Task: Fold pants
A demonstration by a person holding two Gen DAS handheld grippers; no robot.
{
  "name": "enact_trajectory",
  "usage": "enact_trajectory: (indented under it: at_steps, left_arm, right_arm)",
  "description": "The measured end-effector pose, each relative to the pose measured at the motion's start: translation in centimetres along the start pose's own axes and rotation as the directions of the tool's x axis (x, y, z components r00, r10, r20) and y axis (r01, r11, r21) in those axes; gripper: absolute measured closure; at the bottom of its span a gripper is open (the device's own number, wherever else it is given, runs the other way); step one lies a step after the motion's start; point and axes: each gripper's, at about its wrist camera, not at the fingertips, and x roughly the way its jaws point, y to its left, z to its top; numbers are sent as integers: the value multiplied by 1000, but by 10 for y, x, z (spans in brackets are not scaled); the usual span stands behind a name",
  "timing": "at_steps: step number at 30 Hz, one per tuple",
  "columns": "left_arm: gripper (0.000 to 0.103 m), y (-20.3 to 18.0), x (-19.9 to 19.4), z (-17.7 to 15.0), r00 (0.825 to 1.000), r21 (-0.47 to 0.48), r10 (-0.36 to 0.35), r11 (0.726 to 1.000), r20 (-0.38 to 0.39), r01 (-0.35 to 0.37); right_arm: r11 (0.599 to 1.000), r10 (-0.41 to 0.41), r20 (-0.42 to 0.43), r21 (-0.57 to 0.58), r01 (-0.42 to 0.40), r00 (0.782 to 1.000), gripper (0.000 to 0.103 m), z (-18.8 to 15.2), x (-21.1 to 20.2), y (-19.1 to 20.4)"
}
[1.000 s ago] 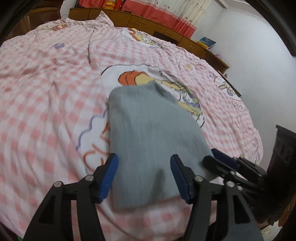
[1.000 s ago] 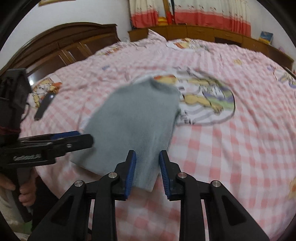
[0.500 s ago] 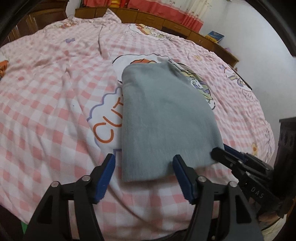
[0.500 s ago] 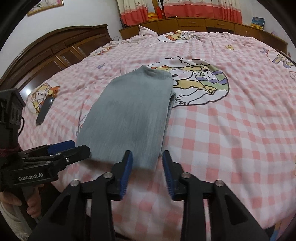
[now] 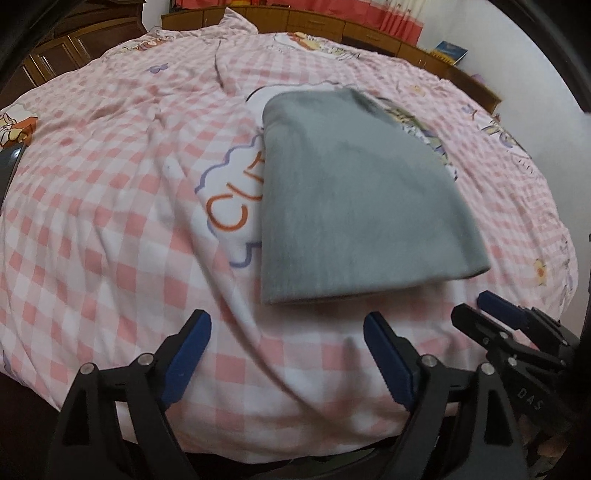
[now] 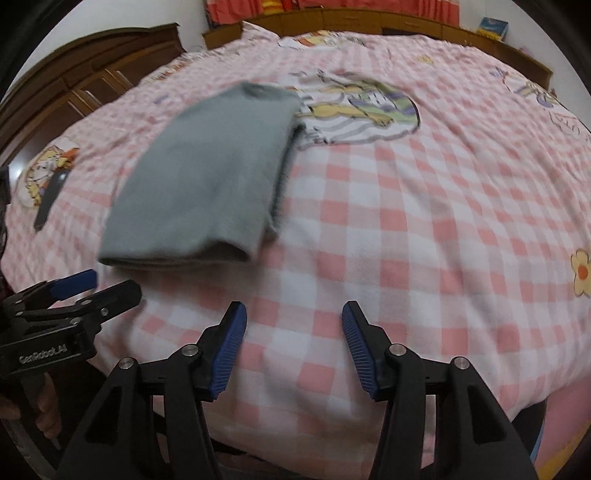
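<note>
Folded grey pants (image 5: 354, 195) lie flat on the checked bedspread (image 5: 110, 221), just beyond both tongs. Left gripper (image 5: 284, 354) and right gripper (image 6: 293, 345) are released, jaws opening, nothing between them. Risk: a blue pad catching the near edge could drag the stacked layers apart and undo the fold.

Home bedroom, pink checked bedspread (image 5: 110, 221), wooden wardrobe (image 6: 92, 66), red curtains (image 6: 332, 5)

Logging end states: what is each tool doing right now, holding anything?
Left tool: opening, nothing between its jaws; gray pants lie free ahead.
Right tool: opening, empty, over the bedspread.
</note>
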Motion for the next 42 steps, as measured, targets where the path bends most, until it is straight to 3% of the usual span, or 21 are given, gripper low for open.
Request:
enact_trajectory:
  at_steps: [6, 17, 42]
  left_arm:
    - [9, -5, 20, -5, 997, 30, 61, 998, -41, -59]
    - [0, -6, 28, -7, 998, 22, 44, 999, -48, -43]
    - [0, -6, 32, -7, 998, 24, 45, 999, -49, -43]
  right_arm:
    - [999, -31, 3, -33, 31, 1000, 45, -4, 11, 3]
    - [998, -33, 32, -49, 35, 999, 38, -8, 15, 7]
    - [998, -29, 39, -49, 30, 999, 33, -10, 15, 10]
